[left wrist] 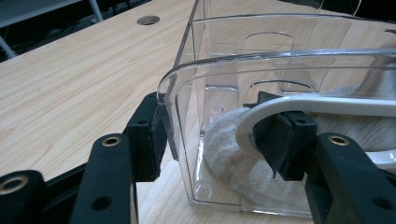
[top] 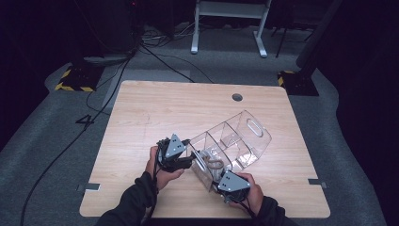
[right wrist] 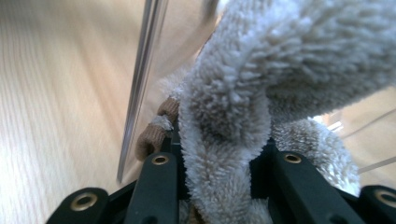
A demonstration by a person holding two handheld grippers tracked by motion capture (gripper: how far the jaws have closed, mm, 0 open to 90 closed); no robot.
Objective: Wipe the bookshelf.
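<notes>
Left hand-held gripper (top: 188, 160): it pinches the near end wall of the clear box (left wrist: 261, 65). One jaw is outside the wall and one is inside.
Right hand-held gripper (right wrist: 217, 163): it is clamped on the fluffy sock (right wrist: 224, 121), which sticks up between its jaws.
Where the sock is: at the mouth of the clear box's near part, just in front of the right hand-held gripper. A white curved bar (left wrist: 317, 105) lies there too.
How to do it well: hold the box still on the bench (top: 155, 113). Push the sock low inside, past the wall, then let go.
Writing: none I can read.
</notes>
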